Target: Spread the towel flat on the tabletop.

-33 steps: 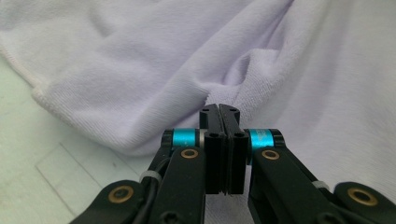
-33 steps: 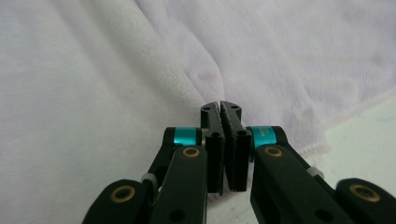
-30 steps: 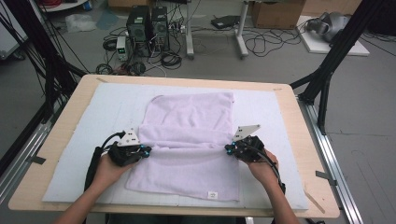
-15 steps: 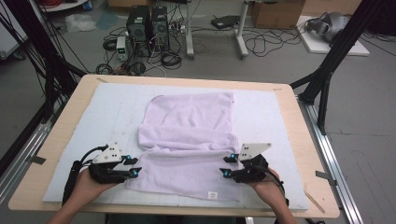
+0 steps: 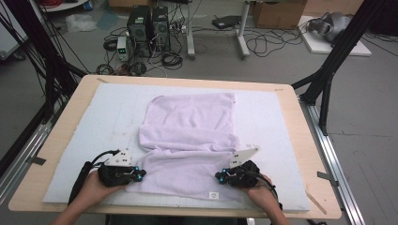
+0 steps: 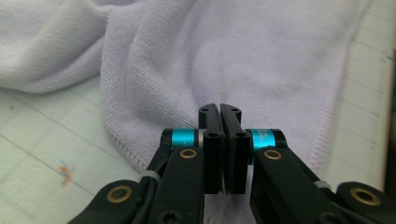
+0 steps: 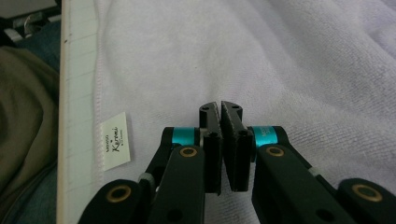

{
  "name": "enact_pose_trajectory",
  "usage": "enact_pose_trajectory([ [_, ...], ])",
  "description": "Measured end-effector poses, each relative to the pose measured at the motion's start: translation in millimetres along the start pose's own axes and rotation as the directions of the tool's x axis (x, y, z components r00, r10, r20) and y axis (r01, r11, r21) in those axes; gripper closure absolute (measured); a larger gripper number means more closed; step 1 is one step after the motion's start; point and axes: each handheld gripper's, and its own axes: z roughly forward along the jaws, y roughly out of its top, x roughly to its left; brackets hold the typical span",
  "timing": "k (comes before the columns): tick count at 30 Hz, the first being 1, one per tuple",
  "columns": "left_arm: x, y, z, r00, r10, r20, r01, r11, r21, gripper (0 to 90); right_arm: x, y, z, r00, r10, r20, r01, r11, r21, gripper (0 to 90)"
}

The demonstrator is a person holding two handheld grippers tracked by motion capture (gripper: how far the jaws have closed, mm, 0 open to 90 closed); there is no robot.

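On the white mat (image 5: 94,126), both grippers, left (image 5: 141,174) and right (image 5: 218,177), have just closed at the lilac towel's (image 5: 187,136) edges, gripping nothing visible

Wooden table (image 5: 309,140) carried a pale blue mat (image 5: 103,122) marked with a faint grid. On the floor beyond it stood two black computer towers (image 5: 149,28) among tangled cables (image 5: 169,58). Cardboard box (image 5: 277,13) sat at far right, black frame struts (image 5: 328,75) alongside

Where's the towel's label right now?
The white label sits on the lavender towel near its near edge in the high view, just beside the right gripper; in the right gripper view it lies left of that gripper, by the towel's hem.
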Motion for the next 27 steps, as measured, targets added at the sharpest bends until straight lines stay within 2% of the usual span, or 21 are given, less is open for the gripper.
enact_pose_trajectory([
  [3, -17.4, -7.0, -17.0, 0.9997, 0.023, 0.008, -0.023, 0.9996, -0.018, 87.7, 12.0, 0.0, -9.2, 0.9997, -0.013, -0.019, 0.012, 1.000, -0.027, 87.5],
  [6, -43.7, -11.0, -36.9, 0.9961, 0.079, 0.041, -0.077, 0.9957, -0.052, 87.6, 33.5, -1.5, -26.1, 0.9982, -0.031, -0.051, 0.029, 0.998, -0.055, 87.5],
  [8, -57.2, -11.1, -47.7, 0.9920, 0.105, 0.070, -0.099, 0.9919, -0.079, 86.9, 51.2, -2.4, -39.0, 0.9936, -0.041, -0.105, 0.032, 0.996, -0.082, 87.1],
  [9, -60.0, -10.4, -50.0, 0.9910, 0.108, 0.079, -0.101, 0.9907, -0.091, 84.7, 59.1, -2.0, -44.5, 0.9902, -0.053, -0.129, 0.042, 0.995, -0.091, 85.7],
  [11, -57.2, -7.5, -47.8, 0.9918, 0.113, 0.060, -0.108, 0.9907, -0.083, 69.0, 65.8, 0.8, -51.4, 0.9916, -0.071, -0.108, 0.059, 0.992, -0.110, 75.0],
  [12, -52.0, -5.9, -44.0, 0.9916, 0.121, 0.045, -0.118, 0.9900, -0.078, 66.8, 63.0, 2.2, -52.4, 0.9940, -0.066, -0.087, 0.056, 0.992, -0.116, 71.7],
  [14, -39.9, -2.8, -31.9, 0.9953, 0.091, 0.032, -0.089, 0.9935, -0.071, 62.1, 50.0, 3.7, -48.7, 0.9978, -0.052, -0.041, 0.048, 0.994, -0.096, 67.4],
  [16, -29.6, -0.7, -17.8, 0.9964, 0.084, 0.014, -0.083, 0.9951, -0.054, 60.3, 35.8, 1.5, -38.1, 0.9994, -0.033, -0.012, 0.032, 0.997, -0.067, 59.6],
  [18, -20.6, 1.2, -4.6, 0.9976, 0.069, -0.010, -0.069, 0.9973, -0.022, 57.1, 21.8, -4.3, -19.8, 0.9999, -0.013, -0.003, 0.013, 0.999, -0.033, 58.7],
  [19, -17.5, 1.4, 1.4, 0.9982, 0.058, -0.014, -0.058, 0.9983, -0.009, 57.1, 21.8, -4.3, -19.8, 0.9999, -0.013, -0.003, 0.013, 0.999, -0.033, 58.7],
  [20, -15.4, 1.0, 7.2, 0.9988, 0.048, -0.003, -0.048, 0.9989, 0.001, 65.9, 16.9, -7.1, -7.9, 0.9999, -0.015, 0.005, 0.015, 1.000, 0.008, 60.9],
  [21, -14.6, 0.4, 9.5, 0.9987, 0.051, -0.002, -0.051, 0.9987, 0.003, 65.9, 16.9, -7.1, -7.9, 0.9999, -0.015, 0.005, 0.015, 1.000, 0.008, 60.9],
  [22, -15.0, -0.1, 9.3, 0.9993, 0.038, -0.004, -0.038, 0.9992, -0.014, 70.9, 16.2, -8.1, -4.8, 0.9998, -0.018, 0.011, 0.018, 1.000, 0.010, 66.3],
  [23, -14.1, 0.2, 8.0, 0.9992, 0.039, 0.008, -0.039, 0.9992, -0.004, 83.3, 15.8, -8.8, -4.7, 0.9997, -0.018, 0.015, 0.019, 1.000, -0.012, 73.4],
  [24, -15.1, -0.5, 5.7, 0.9988, 0.048, 0.007, -0.048, 0.9988, 0.005, 86.3, 15.0, -8.3, -4.8, 0.9998, -0.013, 0.012, 0.013, 1.000, -0.007, 81.9],
  [25, -16.3, -1.7, 3.2, 0.9985, 0.054, 0.006, -0.054, 0.9985, 0.010, 87.1, 14.7, -8.1, -4.6, 0.9998, -0.012, -0.013, 0.012, 1.000, -0.005, 86.5],
  [27, -20.9, -6.2, -5.1, 0.9982, 0.059, 0.010, -0.059, 0.9982, 0.010, 87.8, 17.4, -7.8, -4.6, 0.9995, -0.027, -0.019, 0.027, 1.000, -0.001, 87.9],
])
